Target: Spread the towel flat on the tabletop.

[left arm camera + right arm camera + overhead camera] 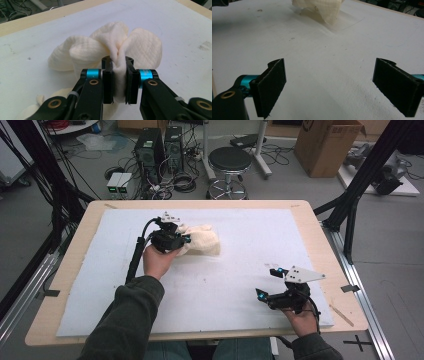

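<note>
My left gripper [119, 82] is clamped on a bunched fold of the cream cloth [110, 50] (its pinched middle hidden between the pads), while my right gripper [332, 87] hangs wide apart over the white mat [324, 62].

White mat [225, 270]: bare through the middle and lower left of the high view; a gripper could pass freely there. 1 obstacle at upper centre-left: the cream cloth [202, 240], bunched, with the left gripper [186, 240] clamped on a fold. Right gripper [269, 282] sits at lower right, jaws wide apart, well clear of the cloth. Bare mat between its 2 pads in the right gripper view.
</note>
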The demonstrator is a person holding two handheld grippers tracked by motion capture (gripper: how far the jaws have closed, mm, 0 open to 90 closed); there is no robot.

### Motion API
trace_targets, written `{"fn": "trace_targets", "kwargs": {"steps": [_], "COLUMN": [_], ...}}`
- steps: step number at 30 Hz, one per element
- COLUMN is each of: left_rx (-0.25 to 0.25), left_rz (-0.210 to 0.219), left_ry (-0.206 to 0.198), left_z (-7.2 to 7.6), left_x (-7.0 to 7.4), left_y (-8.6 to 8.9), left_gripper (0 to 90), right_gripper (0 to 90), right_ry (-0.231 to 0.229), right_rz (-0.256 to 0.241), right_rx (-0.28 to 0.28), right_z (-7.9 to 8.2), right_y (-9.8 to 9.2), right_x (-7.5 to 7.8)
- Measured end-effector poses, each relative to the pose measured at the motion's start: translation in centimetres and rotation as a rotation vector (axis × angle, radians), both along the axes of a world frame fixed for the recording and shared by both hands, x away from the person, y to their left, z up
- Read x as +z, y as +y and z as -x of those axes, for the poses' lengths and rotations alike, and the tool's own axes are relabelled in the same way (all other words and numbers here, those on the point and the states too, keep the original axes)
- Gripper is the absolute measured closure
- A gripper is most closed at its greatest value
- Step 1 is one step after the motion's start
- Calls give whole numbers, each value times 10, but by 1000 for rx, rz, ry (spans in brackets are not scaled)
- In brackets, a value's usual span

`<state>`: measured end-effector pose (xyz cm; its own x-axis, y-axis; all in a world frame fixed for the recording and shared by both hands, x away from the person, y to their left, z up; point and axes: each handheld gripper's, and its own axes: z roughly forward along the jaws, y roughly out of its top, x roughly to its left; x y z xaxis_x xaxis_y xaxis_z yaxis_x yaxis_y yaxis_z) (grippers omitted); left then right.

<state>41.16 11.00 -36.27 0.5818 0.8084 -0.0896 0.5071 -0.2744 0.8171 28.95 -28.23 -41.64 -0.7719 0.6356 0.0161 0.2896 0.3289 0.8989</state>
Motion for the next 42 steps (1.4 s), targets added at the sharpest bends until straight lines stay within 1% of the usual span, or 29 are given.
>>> {"fn": "trace_targets", "kwargs": {"steps": [2,3,4,5,7,8,9,10,11,13,14,18,20,21,23,25,27,30,33,34,36,37,39,41,42], "left_rx": [-11,-23,-29,-29,-43,-46,-52,-56,-56,-63,-70,-98,-102,-118,-116,-119,-113,-111,-89,-85,-69,-62,-57,-45,-54], "left_rz": [19,24,26,26,22,27,33,50,50,66,73,86,87,92,78,67,63,41,45,36,31,36,39,44,39], "left_ry": [7,7,6,6,4,5,7,7,7,9,10,19,19,33,33,39,42,32,42,46,52,57,59,73,79], "left_z": [5,12,15,15,22,25,28,34,34,40,47,62,65,71,73,70,65,54,43,37,29,25,23,18,16], "left_x": [-1,-1,-1,-1,-1,-1,-1,-1,-1,-1,-1,-2,-2,-4,-8,-14,-20,-30,-38,-41,-46,-48,-51,-57,-61], "left_y": [-1,-1,-2,-2,-2,-2,-2,-2,-2,-1,-2,-7,-9,-14,-18,-22,-25,-28,-31,-31,-33,-34,-34,-36,-37], "left_gripper": [799,800,800,799,799,799,799,799,799,799,800,799,799,799,798,798,797,795,790,789,788,786,783,771,756], "right_gripper": [109,108,109,108,109,108,108,108,108,109,108,108,109,109,109,108,109,108,109,108,109,108,108,108,108], "right_ry": [-5,1,-4,-3,-6,2,-7,-4,-9,-3,-11,-7,-6,-8,-17,-5,-9,-4,-1,-5,5,-2,3,4,8], "right_rz": [-3,-6,-8,-9,-9,-9,-7,-5,-3,-1,2,-2,-1,0,1,3,3,9,15,19,22,25,26,33,33], "right_rx": [-2,-6,-7,-9,-7,-6,-2,-1,1,1,5,3,4,7,7,5,7,13,14,18,18,22,24,24,25], "right_z": [0,1,1,1,1,2,2,2,2,3,2,4,4,5,5,6,5,5,4,3,3,2,2,2,2], "right_y": [-1,-2,-2,-3,-3,-2,-2,-1,0,0,1,1,2,2,2,3,4,4,6,6,7,7,8,8,8], "right_x": [0,1,1,1,1,1,1,1,1,1,1,1,2,2,2,2,1,1,0,0,-1,-2,-2,-3,-3]}}
